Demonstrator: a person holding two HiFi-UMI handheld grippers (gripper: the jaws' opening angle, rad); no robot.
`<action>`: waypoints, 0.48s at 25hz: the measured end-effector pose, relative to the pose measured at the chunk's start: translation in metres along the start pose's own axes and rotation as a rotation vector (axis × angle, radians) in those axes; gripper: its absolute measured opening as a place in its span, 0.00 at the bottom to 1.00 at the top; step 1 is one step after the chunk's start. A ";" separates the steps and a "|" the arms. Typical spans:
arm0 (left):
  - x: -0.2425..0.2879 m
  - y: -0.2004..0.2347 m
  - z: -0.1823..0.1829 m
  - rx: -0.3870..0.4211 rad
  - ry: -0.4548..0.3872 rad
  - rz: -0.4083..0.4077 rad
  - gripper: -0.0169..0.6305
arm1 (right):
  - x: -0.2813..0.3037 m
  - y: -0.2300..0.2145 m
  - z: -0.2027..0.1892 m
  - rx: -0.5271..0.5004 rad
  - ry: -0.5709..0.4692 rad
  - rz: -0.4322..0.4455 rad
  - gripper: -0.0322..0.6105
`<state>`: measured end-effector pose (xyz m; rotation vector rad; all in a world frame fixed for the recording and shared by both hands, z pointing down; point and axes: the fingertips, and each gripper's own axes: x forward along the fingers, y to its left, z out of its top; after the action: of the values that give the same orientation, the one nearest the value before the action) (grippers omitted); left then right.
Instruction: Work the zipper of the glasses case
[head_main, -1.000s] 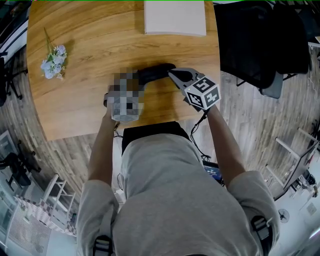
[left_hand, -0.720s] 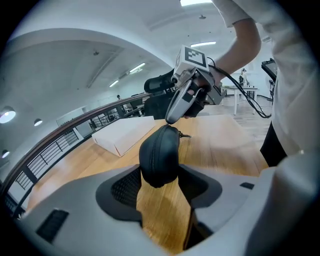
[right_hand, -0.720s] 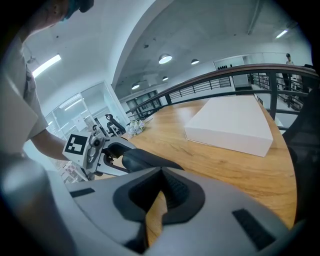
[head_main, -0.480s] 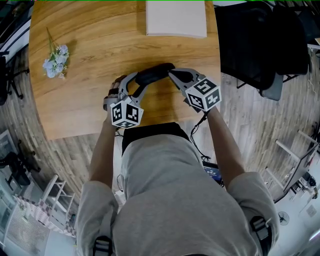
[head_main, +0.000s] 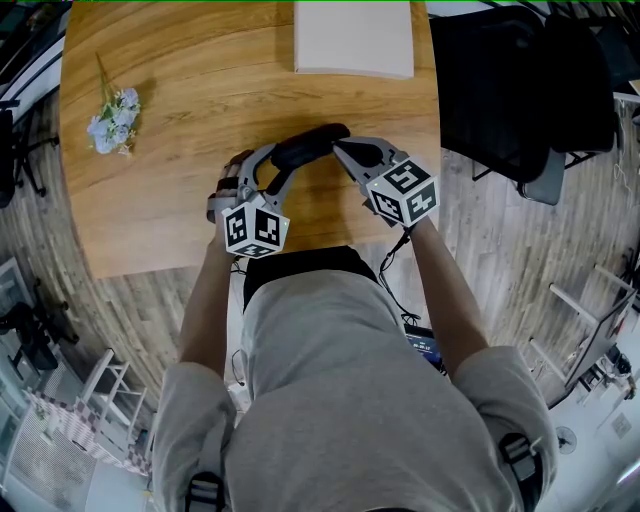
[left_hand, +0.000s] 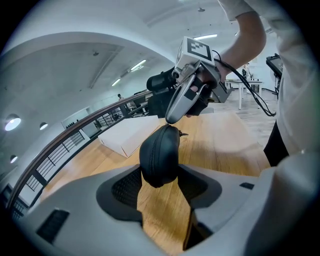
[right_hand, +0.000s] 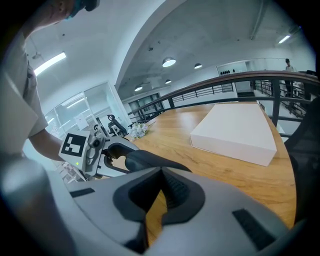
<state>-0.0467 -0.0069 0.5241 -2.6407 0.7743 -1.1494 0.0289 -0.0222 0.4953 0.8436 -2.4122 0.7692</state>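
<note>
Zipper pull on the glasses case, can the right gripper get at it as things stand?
Probably yes, once its shut jaws open: the right gripper sits just beside the zipper pull, nothing between them, and the left gripper holds the glasses case.

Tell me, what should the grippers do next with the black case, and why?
Probably slide the right gripper along the zipper. The left gripper grips the glasses case at one end, the right jaws are shut by the zipper pull, and the case looks zipped.

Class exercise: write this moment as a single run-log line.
left gripper: shut on glasses case | right gripper: shut, tip at case's zipper end
</note>
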 end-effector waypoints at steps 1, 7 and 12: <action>0.000 0.000 0.000 0.000 0.002 0.004 0.40 | 0.000 0.001 0.001 -0.005 -0.002 0.000 0.09; 0.000 0.004 0.005 -0.003 0.012 0.027 0.40 | -0.001 0.007 0.009 -0.031 -0.017 0.001 0.09; 0.002 0.006 0.005 0.004 0.045 0.044 0.40 | -0.002 0.010 0.012 -0.057 -0.011 -0.009 0.09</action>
<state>-0.0442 -0.0139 0.5195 -2.5893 0.8326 -1.2022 0.0208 -0.0226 0.4819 0.8373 -2.4262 0.6915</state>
